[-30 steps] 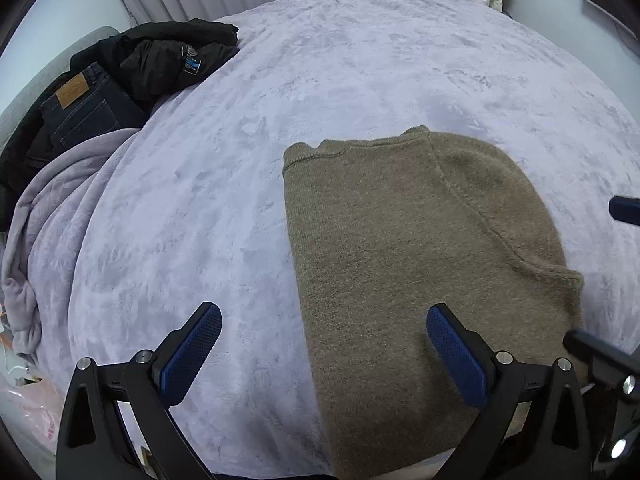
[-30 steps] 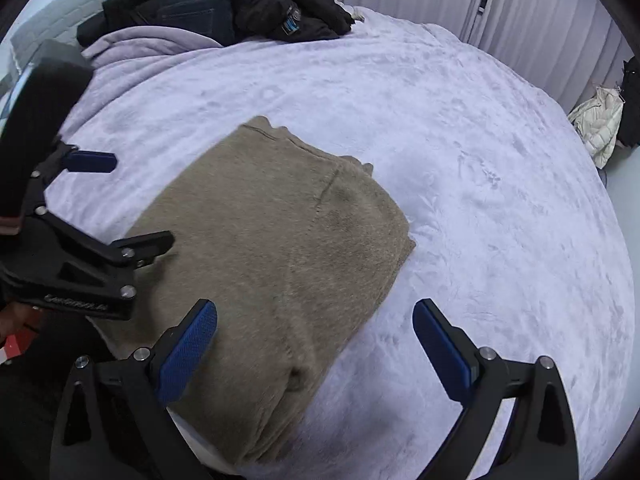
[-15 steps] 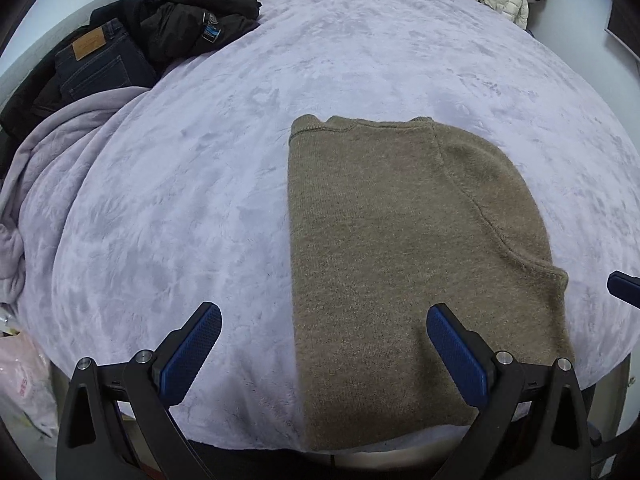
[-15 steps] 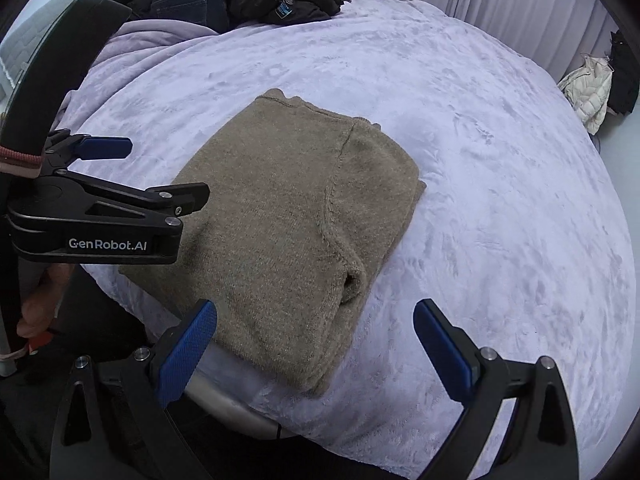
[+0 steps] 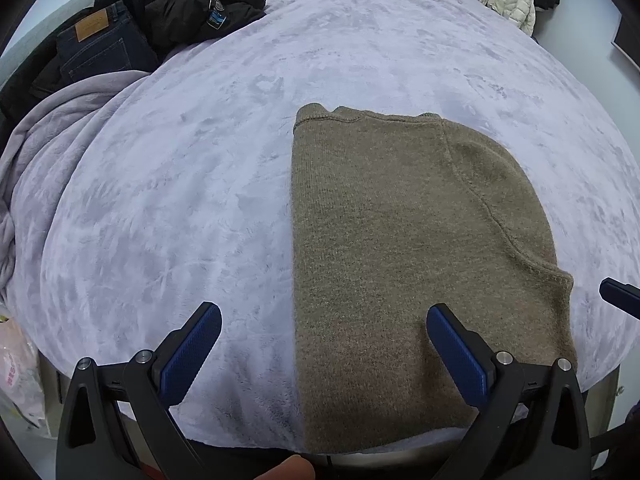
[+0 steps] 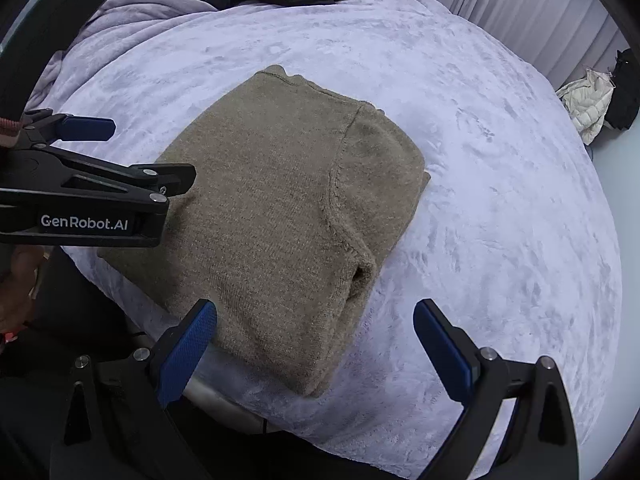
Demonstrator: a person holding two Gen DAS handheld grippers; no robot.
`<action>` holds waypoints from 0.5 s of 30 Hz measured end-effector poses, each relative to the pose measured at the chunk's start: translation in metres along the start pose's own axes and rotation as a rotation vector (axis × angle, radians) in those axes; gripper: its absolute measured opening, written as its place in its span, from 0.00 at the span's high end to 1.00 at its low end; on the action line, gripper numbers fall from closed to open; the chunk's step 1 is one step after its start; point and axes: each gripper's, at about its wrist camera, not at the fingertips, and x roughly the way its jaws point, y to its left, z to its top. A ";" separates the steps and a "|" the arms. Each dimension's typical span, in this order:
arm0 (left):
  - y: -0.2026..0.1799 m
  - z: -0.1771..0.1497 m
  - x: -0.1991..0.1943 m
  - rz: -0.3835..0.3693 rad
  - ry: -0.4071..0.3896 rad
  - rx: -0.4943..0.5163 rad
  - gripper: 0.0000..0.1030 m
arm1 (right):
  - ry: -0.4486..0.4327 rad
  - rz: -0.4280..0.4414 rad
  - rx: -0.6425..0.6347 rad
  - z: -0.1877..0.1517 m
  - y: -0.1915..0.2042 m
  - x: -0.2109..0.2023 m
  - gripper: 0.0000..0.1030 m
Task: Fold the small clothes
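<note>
Brown sweater (image 5: 400, 248) is lying folded into a compact rectangle at the near edge of the bed (image 5: 240, 160), front hem just overhanging it. Left claw (image 5: 324, 354) is hovering wide above the near-left part of the sweater, gripping nothing. Right claw (image 6: 316, 354) is also gaping wide over the near-right corner, empty. The fold is looking essentially done. Next move is probably calling for a final half-fold or lifting it aside toward the clothes pile (image 5: 152, 28) at the far-left corner.
</note>
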 end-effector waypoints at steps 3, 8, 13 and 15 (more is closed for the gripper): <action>0.003 0.000 0.006 -0.001 0.016 -0.009 0.00 | 0.010 -0.005 0.001 0.002 -0.001 0.001 0.03; 0.006 0.004 0.012 -0.015 0.022 -0.022 0.00 | 0.021 -0.029 0.000 0.009 -0.006 0.003 0.03; 0.012 0.008 0.017 -0.030 0.024 -0.023 0.00 | 0.034 -0.032 0.001 0.017 -0.004 0.007 0.03; 0.014 0.009 0.018 -0.031 0.025 -0.023 0.00 | 0.041 -0.034 -0.001 0.020 -0.002 0.009 0.03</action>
